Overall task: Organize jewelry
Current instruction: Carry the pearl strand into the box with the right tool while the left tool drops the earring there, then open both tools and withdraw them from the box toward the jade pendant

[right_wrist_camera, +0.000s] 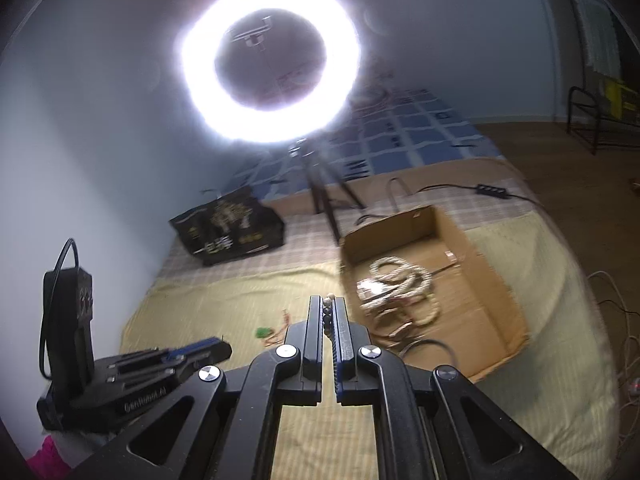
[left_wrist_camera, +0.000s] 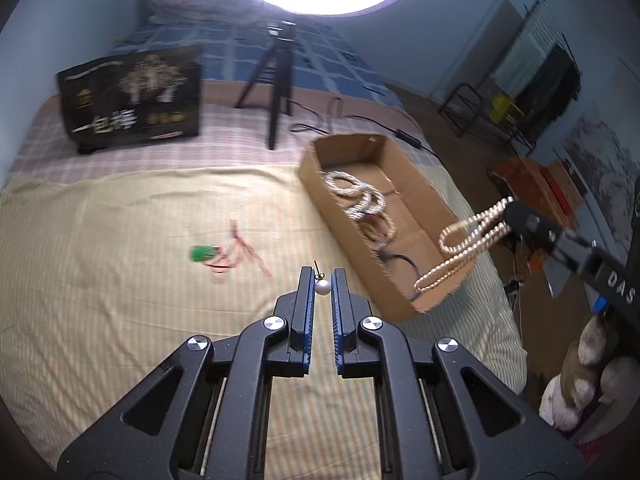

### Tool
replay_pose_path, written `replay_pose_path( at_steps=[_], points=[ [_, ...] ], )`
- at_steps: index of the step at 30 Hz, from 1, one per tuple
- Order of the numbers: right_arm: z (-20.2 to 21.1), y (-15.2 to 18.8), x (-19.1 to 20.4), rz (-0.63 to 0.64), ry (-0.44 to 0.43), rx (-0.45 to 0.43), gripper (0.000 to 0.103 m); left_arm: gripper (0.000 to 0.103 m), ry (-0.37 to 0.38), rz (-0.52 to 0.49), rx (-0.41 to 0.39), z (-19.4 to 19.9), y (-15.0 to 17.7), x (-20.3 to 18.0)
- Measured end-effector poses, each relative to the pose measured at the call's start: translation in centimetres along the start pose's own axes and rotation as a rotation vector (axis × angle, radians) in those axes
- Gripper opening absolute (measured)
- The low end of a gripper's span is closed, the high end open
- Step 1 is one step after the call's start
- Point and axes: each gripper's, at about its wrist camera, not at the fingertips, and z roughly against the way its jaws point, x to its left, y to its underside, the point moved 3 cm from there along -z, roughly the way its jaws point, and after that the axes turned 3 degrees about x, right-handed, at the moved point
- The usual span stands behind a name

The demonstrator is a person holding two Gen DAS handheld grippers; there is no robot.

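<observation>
My left gripper [left_wrist_camera: 322,280] is shut on a pearl earring [left_wrist_camera: 322,287], held above the yellow bedspread. My right gripper [right_wrist_camera: 328,305] is shut on a pearl bead necklace [right_wrist_camera: 329,314]. In the left wrist view that necklace [left_wrist_camera: 460,246] hangs in loops from the right gripper [left_wrist_camera: 510,210] over the near right end of an open cardboard box [left_wrist_camera: 424,216]. The box [right_wrist_camera: 492,280] holds several coiled bead necklaces [left_wrist_camera: 360,198], which also show in the right wrist view [right_wrist_camera: 400,280]. A green pendant on red cord [left_wrist_camera: 204,254] lies on the bedspread left of the left gripper.
A black printed bag [left_wrist_camera: 132,100] stands at the back left of the bed. A ring light [right_wrist_camera: 270,64] on a black tripod [left_wrist_camera: 276,80] stands behind the box, with a cable [left_wrist_camera: 380,120] trailing right. The bed edge and floor lie right of the box.
</observation>
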Motion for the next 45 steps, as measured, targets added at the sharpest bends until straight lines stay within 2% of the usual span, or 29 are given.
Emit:
replay_pose_path(
  at_steps=[9, 18, 26, 33, 35, 36, 37, 38, 39, 40, 41, 42, 45],
  points=[
    [0.0, -0.7, -5.3, -0.041, 0.099, 0.002, 0.001, 0.006, 0.027, -0.075, 0.036, -3.3, -0.1, -5.5],
    [-1.2, -1.2, -9.2, -0.082, 0.145, 0.026, 0.001, 0.006, 0.034, -0.123, 0.083, -7.1, 0.3, -9.4],
    [-2.4, -1.1, -11.6, -0.121, 0.170, 0.049, 0.001, 0.006, 0.022, -0.133, 0.117, -9.6, 0.5, -10.5],
    [-3.3, -0.8, -12.4, -0.136, 0.146, 0.069, 0.004, 0.006, 0.026, -0.123, 0.123, -10.7, 0.3, -10.5],
    [-3.5, -0.8, -12.4, -0.141, 0.147, 0.071, 0.011, 0.006, 0.029, -0.125, 0.122, -10.8, 0.2, -10.5],
    [-3.5, -0.8, -12.5, -0.148, 0.145, 0.074, 0.028, 0.006, 0.028, -0.129, 0.124, -10.8, 0.2, -10.5],
    [-3.6, -0.7, -12.7, -0.159, 0.145, 0.074, 0.039, 0.006, 0.032, -0.133, 0.126, -10.9, 0.2, -10.6],
    [-3.6, -0.7, -12.8, -0.168, 0.150, 0.072, 0.041, 0.008, 0.033, -0.138, 0.130, -10.9, 0.2, -10.6],
    [-3.6, -0.7, -13.0, -0.177, 0.158, 0.073, 0.047, 0.015, 0.032, -0.140, 0.133, -11.0, 0.3, -10.7],
    [-3.6, -0.7, -13.1, -0.184, 0.163, 0.074, 0.060, 0.039, 0.030, -0.144, 0.139, -11.0, 0.3, -10.7],
    [-3.6, -0.6, -13.3, -0.193, 0.170, 0.075, 0.067, 0.054, 0.029, -0.147, 0.130, -10.9, 0.4, -10.7],
    [-3.4, -0.6, -13.5, -0.206, 0.180, 0.067, 0.076, 0.056, 0.024, -0.150, 0.118, -10.8, 0.4, -10.7],
    [-2.8, -0.7, -14.0, -0.234, 0.199, 0.042, 0.084, 0.056, 0.011, -0.165, 0.111, -10.5, 0.4, -10.6]
  ],
)
